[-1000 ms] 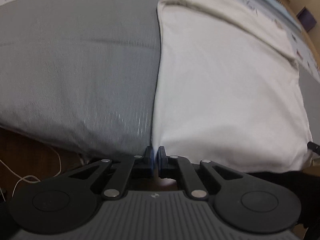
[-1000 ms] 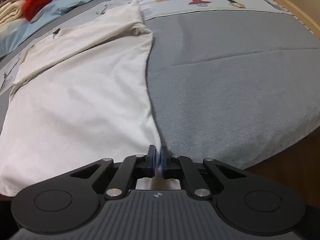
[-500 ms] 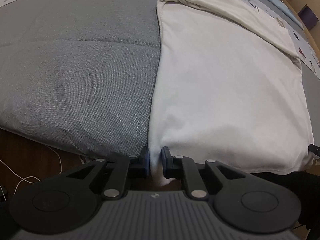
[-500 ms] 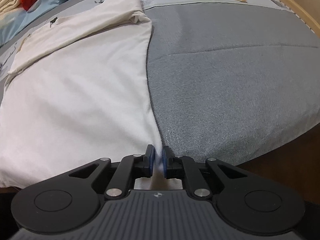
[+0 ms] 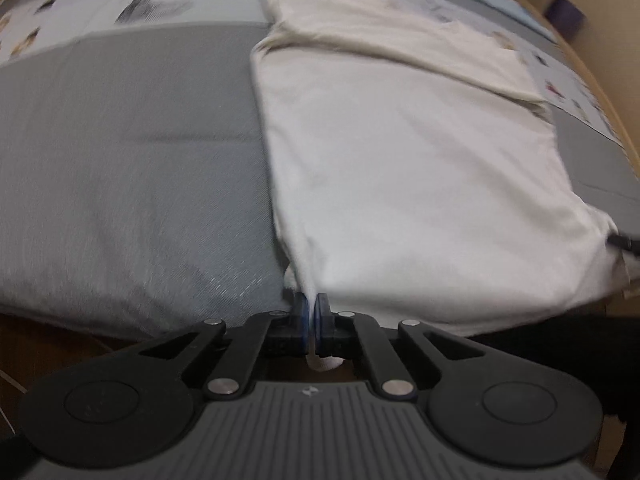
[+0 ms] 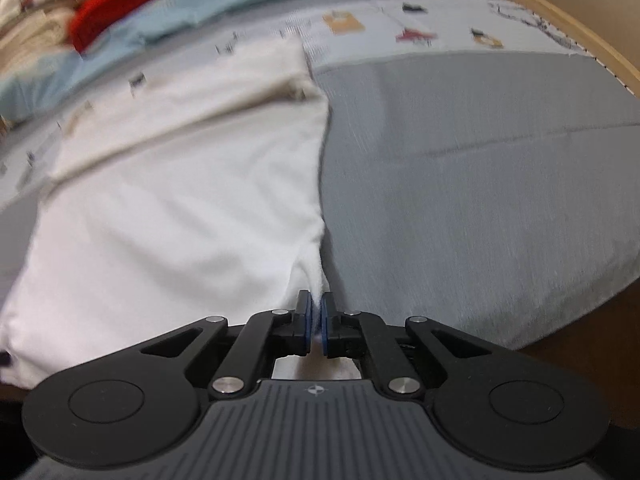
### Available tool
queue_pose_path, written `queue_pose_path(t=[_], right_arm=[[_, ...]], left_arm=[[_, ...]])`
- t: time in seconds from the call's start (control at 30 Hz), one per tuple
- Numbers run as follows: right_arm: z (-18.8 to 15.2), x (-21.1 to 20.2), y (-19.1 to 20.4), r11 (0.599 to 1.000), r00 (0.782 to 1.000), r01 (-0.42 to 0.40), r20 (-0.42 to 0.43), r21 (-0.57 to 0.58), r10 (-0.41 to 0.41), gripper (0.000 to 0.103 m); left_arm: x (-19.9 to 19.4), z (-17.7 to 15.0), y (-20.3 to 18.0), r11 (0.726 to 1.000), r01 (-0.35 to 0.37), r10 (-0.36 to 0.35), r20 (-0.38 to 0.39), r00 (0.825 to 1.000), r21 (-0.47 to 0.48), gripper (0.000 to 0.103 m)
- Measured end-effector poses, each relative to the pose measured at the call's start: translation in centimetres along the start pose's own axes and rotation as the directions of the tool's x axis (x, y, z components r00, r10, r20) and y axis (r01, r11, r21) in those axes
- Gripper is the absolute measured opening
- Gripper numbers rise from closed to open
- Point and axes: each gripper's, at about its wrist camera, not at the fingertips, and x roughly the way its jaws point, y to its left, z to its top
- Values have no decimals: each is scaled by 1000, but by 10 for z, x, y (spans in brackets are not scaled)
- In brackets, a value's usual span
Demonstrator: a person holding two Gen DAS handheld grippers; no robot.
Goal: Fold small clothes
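A white garment [image 5: 420,184] lies flat on a grey bed cover [image 5: 132,184], with its far part folded over in a band. My left gripper [image 5: 311,312] is at the garment's near left corner. Its jaws are closing, with a pinch of white cloth pressed between the blue pads and drawn up into a small peak. In the right wrist view the same garment [image 6: 180,220] fills the left half. My right gripper [image 6: 316,316] is at the near right corner, its jaws also closing with the white hem squeezed between the pads.
The grey cover [image 6: 480,184] runs to the bed's near edge, with brown floor below. A patterned sheet [image 6: 420,28] lies beyond it. A red cloth [image 6: 132,4] and stacked clothes [image 6: 28,28] sit at the far left. A wooden bed frame [image 6: 568,20] curves along the right.
Both grippers parted slightly half a second ago and have closed again on the garment's near corners. The left one has risen, lifting its corner into a peak.
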Motion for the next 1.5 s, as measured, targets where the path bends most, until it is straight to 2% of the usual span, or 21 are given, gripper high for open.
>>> queue_pose_path(t=[0.13, 0.23, 0.4, 0.67, 0.8, 0.93, 1.1, 1.23, 1.33, 1.5], right_arm=[[17, -28, -4, 996, 992, -80, 97, 31, 76, 4], [30, -56, -10, 986, 973, -153, 185, 70, 138, 3], [40, -105, -22, 969, 940, -223, 289, 111, 183, 2], [11, -175, -48, 927, 896, -312, 387, 207, 215, 1], [-5, -189, -61, 914, 899, -307, 397, 267, 186, 1], [5, -171, -61, 924, 909, -275, 384, 264, 161, 1], [49, -126, -56, 938, 916, -240, 377, 249, 134, 1], [93, -73, -56, 950, 936, -193, 335, 243, 105, 1], [122, -27, -54, 961, 955, -149, 287, 231, 79, 1], [147, 40, -52, 968, 976, -93, 213, 234, 43, 1]], left_arm=[[-36, 8, -4, 997, 81, -81, 90, 993, 5, 2], [-66, 10, -6, 993, 118, -118, 155, 981, 9, 1], [-108, 3, -6, 987, 159, -154, 220, 963, -7, 1], [-178, -25, 2, 979, 204, -193, 285, 939, -8, 1], [-181, -14, -2, 978, 208, -197, 290, 937, -7, 1], [-155, 18, -8, 983, 184, -176, 290, 941, -1, 1], [-94, 77, -2, 991, 134, -123, 288, 950, -19, 1], [-34, 122, 10, 995, 86, -71, 273, 959, -44, 1], [3, 140, 19, 995, 77, -57, 253, 966, -69, 1], [23, 159, 20, 996, 69, -50, 260, 964, -63, 2]])
